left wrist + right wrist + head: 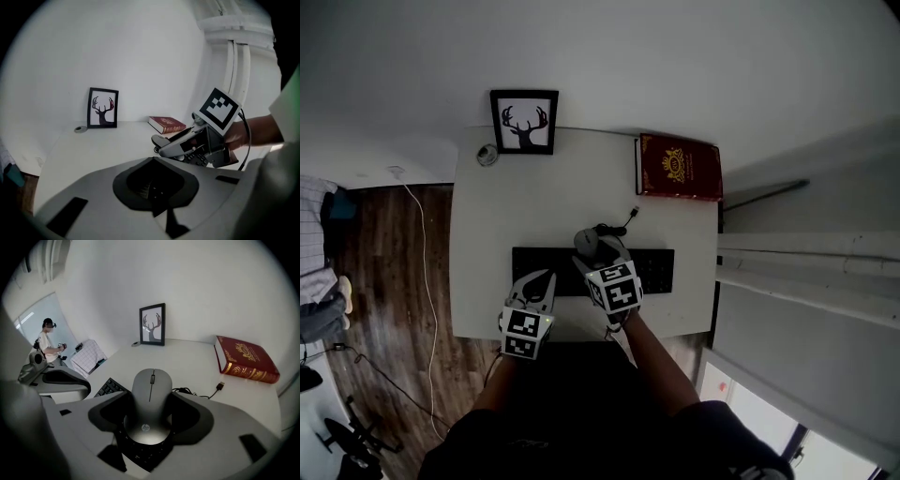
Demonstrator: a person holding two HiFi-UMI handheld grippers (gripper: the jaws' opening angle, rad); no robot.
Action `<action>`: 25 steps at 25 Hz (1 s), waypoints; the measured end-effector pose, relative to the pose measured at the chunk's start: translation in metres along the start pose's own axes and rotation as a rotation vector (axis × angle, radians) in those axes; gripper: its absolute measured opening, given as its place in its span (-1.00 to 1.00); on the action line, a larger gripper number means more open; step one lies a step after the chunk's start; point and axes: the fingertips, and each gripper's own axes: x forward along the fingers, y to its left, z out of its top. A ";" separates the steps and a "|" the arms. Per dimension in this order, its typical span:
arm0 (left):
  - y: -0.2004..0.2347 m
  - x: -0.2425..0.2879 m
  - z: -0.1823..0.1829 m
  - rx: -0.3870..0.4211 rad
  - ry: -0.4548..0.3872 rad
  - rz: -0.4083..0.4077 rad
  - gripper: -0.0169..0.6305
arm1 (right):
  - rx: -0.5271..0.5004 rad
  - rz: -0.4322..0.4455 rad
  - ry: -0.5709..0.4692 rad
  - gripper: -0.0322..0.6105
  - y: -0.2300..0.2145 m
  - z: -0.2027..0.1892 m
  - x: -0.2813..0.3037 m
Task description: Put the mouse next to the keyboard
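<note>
A grey mouse [150,401] sits between the jaws of my right gripper [151,397], which is shut on it and holds it just above the black keyboard [652,270]. Dark keys [108,387] show under and to the left of the mouse. In the head view the mouse [587,241] is over the keyboard's middle, with the right gripper [598,253] behind it. A black cable with a USB plug [220,386] lies on the white desk [487,234] beyond the keyboard. My left gripper [537,281] hovers at the keyboard's near left, shut and holding nothing.
A framed deer picture [525,122] stands at the desk's back left with a small round object [487,156] beside it. A red book [679,168] lies at the back right. A wall and white pipes [806,267] border the desk's right; wooden floor lies to the left.
</note>
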 end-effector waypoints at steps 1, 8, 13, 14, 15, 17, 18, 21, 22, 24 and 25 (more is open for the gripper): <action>-0.005 0.002 0.000 0.006 0.005 0.006 -0.95 | -0.005 0.006 -0.007 0.04 -0.002 -0.002 -0.004; -0.058 0.017 -0.006 0.033 0.051 0.006 -0.95 | 0.000 0.031 -0.031 0.05 -0.030 -0.033 -0.034; -0.094 0.030 -0.011 0.087 0.090 -0.021 -0.95 | 0.037 0.033 -0.060 0.05 -0.053 -0.051 -0.057; -0.101 0.033 -0.010 0.096 0.094 -0.026 -0.95 | 0.051 0.031 -0.064 0.04 -0.058 -0.055 -0.061; -0.107 0.037 -0.009 0.105 0.098 -0.032 -0.95 | 0.063 0.027 -0.070 0.05 -0.064 -0.058 -0.066; -0.122 0.044 -0.005 0.127 0.101 -0.047 -0.95 | 0.083 0.016 -0.082 0.05 -0.076 -0.066 -0.074; -0.129 0.048 -0.004 0.139 0.102 -0.055 -0.95 | 0.093 0.011 -0.088 0.05 -0.082 -0.070 -0.077; -0.151 0.058 -0.002 0.175 0.110 -0.083 -0.95 | 0.121 -0.007 -0.103 0.05 -0.100 -0.080 -0.089; -0.157 0.061 -0.002 0.186 0.114 -0.091 -0.95 | 0.130 -0.015 -0.108 0.05 -0.106 -0.083 -0.093; -0.168 0.066 -0.002 0.202 0.121 -0.102 -0.95 | 0.147 -0.031 -0.119 0.05 -0.119 -0.089 -0.101; -0.173 0.069 -0.002 0.209 0.124 -0.107 -0.95 | 0.156 -0.040 -0.126 0.05 -0.127 -0.093 -0.104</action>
